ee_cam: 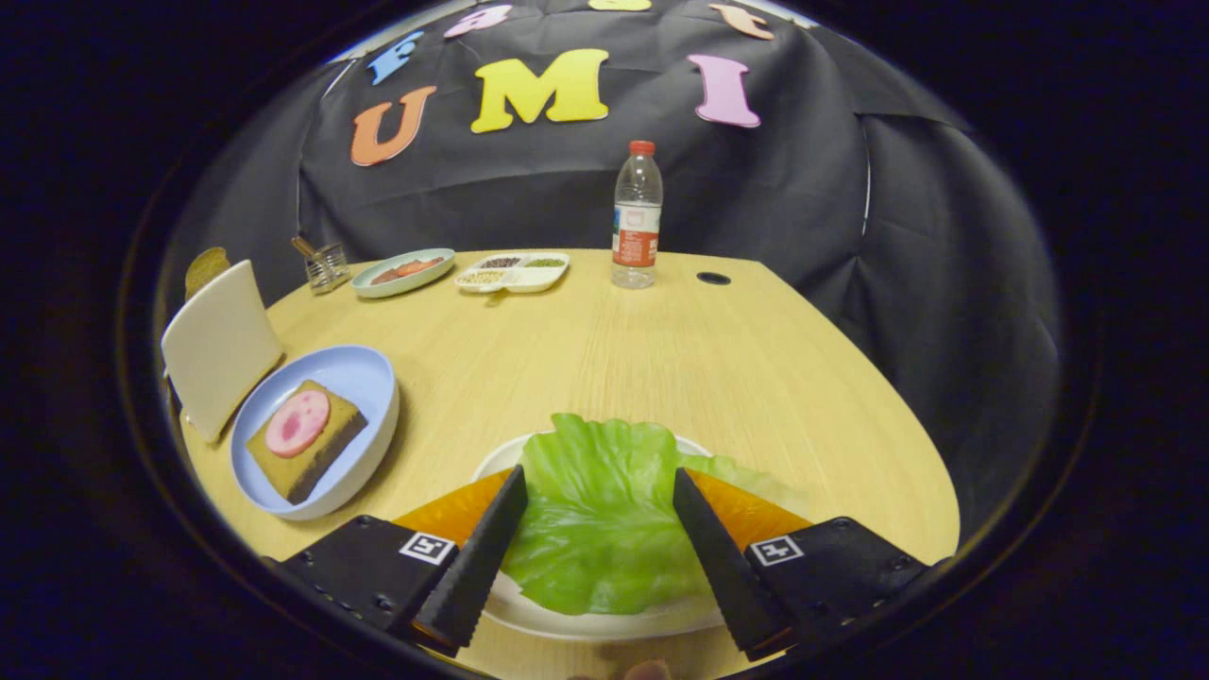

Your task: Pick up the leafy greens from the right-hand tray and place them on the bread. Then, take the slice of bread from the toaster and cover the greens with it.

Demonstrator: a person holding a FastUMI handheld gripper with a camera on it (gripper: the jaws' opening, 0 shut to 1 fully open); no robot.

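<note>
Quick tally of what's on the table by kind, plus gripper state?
Plates/trays: 4 – white plate under the lettuce leaf, blue plate, green plate, divided tray
Toaster: 1
Bread slices: 2 – on the blue plate, in the toaster
Bottle: 1
Glass holder: 1
Total: 10
gripper open, fingers either side of the leaf.

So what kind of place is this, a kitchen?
Probably a pretend kitchen in a test booth: a wooden table with black cloth behind, a lettuce leaf between the open claw fingers, and bread on a blue plate.
</note>
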